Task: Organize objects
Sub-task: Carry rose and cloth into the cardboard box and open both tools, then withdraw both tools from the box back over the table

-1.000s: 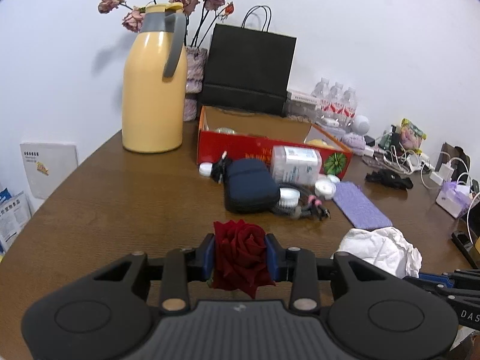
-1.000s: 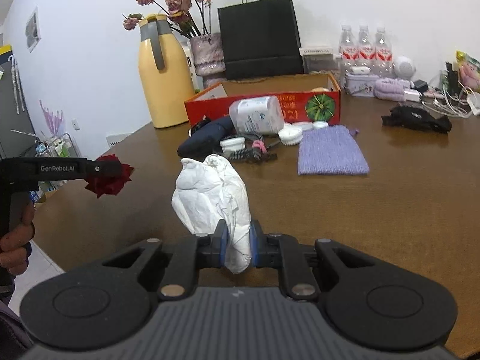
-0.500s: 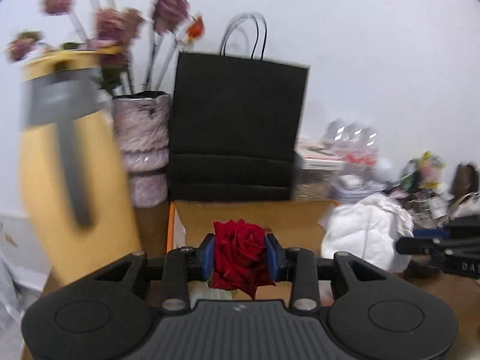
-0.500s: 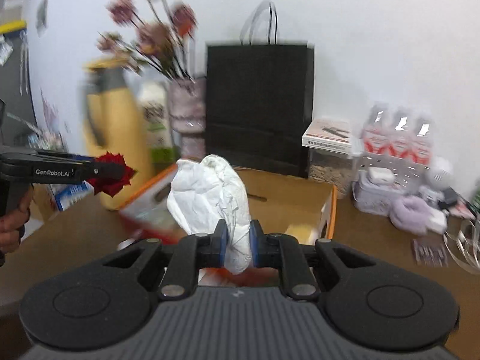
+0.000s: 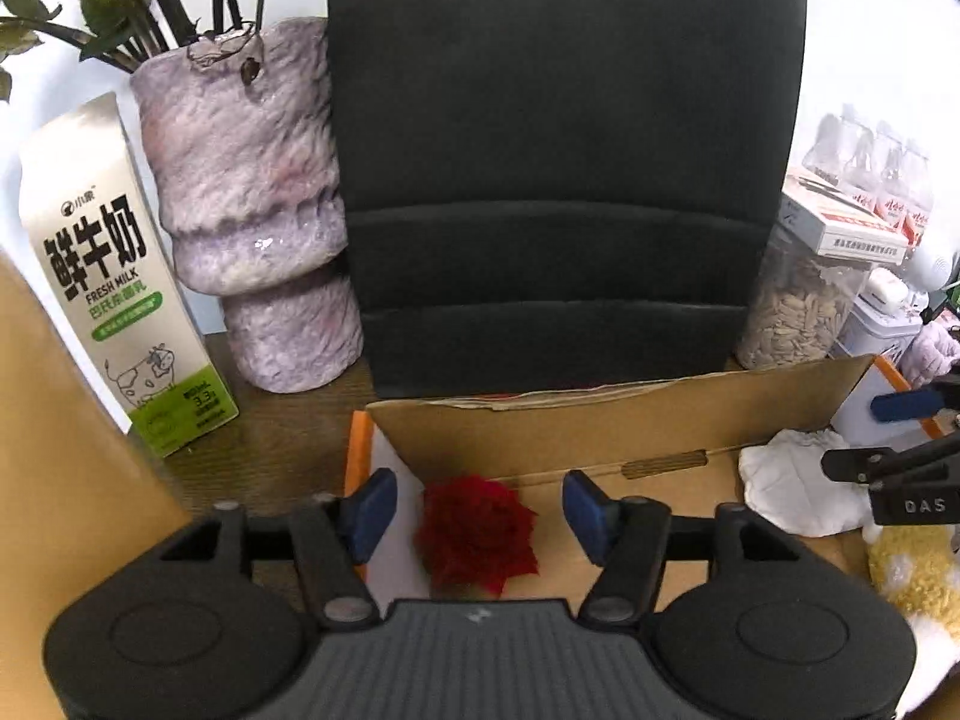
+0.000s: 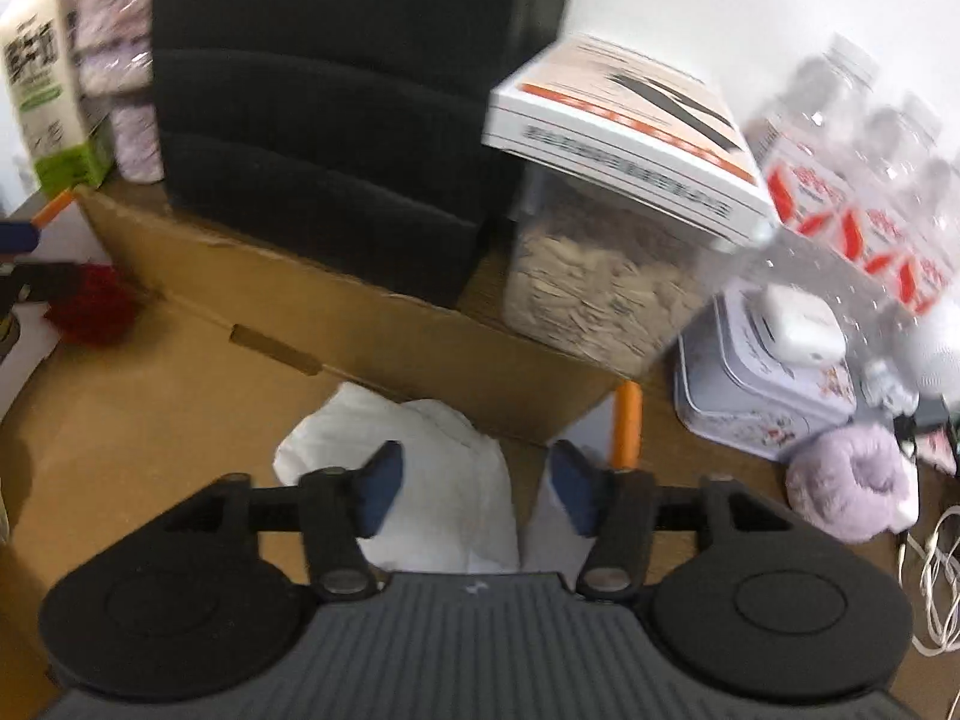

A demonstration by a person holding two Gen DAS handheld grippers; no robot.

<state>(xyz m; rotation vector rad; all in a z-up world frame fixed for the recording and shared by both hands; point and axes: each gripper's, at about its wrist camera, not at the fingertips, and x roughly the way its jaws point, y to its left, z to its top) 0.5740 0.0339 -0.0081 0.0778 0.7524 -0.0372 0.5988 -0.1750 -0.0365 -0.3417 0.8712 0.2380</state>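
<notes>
The left claw point(image 5: 477, 507) is seen spread wide, with nothing gripped; the red rose point(image 5: 477, 531) lies free between its blue pads point(image 5: 369, 507), touching neither, on the floor of the cardboard box point(image 5: 600, 420). To the right of this claw, a white crumpled cloth point(image 5: 792, 489) is seen in the same box, and part of a yellow fuzzy item point(image 5: 912, 570) is visible nearer the right edge. Beyond the box wall a black paper bag point(image 5: 564, 150) is stood upright on the tabletop point(image 5: 276, 426). To the left of the bag a lilac vase point(image 5: 258, 204) with stems is placed, and further left a milk carton point(image 5: 120, 282). To the right of the bag a clear jar of seeds point(image 5: 798, 312) is seen, with a white packet on top.

The right claw point(image 6: 471, 483) is likewise held wide apart and grips nothing; the white crumpled cloth point(image 6: 444, 480) rests between its pads, against the far wall of the box point(image 6: 336, 306). Whether the left pad touches the cloth cannot be told. Far to the left, the rose point(image 6: 90, 309) is glimpsed beside the other claw's tip. Beyond the wall, the jar of seeds point(image 6: 600, 288) is seen, blurred, and to the right a pale tin point(image 6: 762, 384), a lilac fuzzy roll point(image 6: 846, 480) and water bottles point(image 6: 858, 138).
</notes>
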